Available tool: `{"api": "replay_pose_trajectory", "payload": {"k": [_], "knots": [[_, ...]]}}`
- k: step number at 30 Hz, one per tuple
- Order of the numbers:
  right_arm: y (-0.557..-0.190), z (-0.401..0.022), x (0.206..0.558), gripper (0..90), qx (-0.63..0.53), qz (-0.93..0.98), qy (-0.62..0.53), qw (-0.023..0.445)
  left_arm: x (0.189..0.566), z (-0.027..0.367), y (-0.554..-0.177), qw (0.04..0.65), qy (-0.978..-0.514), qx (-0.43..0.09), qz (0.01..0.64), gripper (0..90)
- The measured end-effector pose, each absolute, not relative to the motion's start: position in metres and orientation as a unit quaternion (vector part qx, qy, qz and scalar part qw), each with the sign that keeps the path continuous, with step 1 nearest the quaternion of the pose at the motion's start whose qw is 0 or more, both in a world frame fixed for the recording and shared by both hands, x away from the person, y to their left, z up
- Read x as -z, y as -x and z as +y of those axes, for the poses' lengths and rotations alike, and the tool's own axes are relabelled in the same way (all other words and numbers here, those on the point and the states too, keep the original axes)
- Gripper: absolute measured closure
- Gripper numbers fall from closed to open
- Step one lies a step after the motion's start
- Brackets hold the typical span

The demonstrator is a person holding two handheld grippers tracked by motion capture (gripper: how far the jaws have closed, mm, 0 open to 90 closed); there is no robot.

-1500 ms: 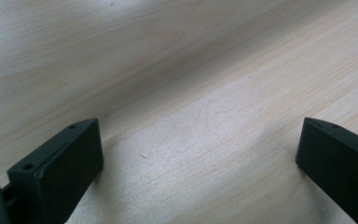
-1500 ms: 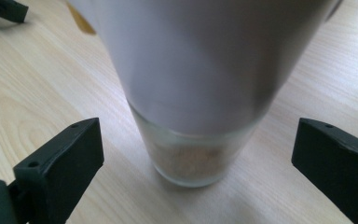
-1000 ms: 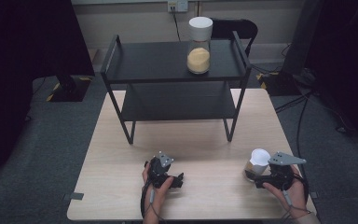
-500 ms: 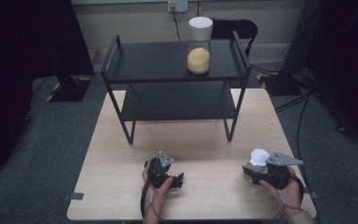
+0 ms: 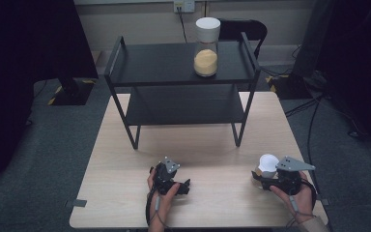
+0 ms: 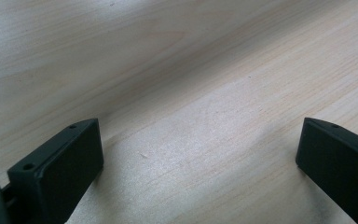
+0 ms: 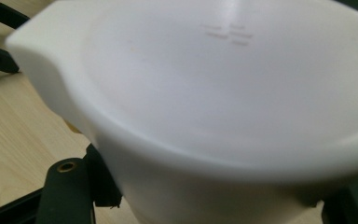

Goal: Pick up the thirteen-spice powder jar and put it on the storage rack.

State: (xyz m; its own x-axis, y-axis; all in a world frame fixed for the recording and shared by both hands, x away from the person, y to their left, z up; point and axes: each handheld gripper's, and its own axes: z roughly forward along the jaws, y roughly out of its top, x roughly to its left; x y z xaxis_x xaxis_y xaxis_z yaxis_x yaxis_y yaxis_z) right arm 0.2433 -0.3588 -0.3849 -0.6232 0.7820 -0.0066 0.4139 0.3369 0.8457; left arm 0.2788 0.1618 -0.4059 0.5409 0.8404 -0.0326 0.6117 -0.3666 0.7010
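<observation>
A white cup with a pouring lip stands at the table's front right. My right gripper is shut on its lower body, and in the right gripper view the cup looms just above the jaws of that gripper. My left gripper rests on the table near the front middle. Its jaws are wide apart in the left gripper view, and the left gripper has nothing but bare wood between them. A clear jar with a white lid and orange-yellow contents stands on the top shelf of the rack.
A black two-tier metal rack occupies the far half of the light wooden table. A chair back and cables lie behind the table, and a cable runs down the floor on the right.
The right gripper has shifted slightly left against the white cup and its jaws have closed on it. The left hand and the jar have stayed put.
</observation>
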Motion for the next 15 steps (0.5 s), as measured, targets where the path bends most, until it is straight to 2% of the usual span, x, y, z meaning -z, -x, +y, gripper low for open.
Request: {"api": "replay_pose_trajectory", "payload": {"k": [15], "knots": [[-0.262, -0.345, 0.345, 30.3, -0.44, 0.813, -0.336, 0.18, 0.406, 0.162, -0.279, 0.34, -0.809, -0.168, 0.449, 0.0]]}}
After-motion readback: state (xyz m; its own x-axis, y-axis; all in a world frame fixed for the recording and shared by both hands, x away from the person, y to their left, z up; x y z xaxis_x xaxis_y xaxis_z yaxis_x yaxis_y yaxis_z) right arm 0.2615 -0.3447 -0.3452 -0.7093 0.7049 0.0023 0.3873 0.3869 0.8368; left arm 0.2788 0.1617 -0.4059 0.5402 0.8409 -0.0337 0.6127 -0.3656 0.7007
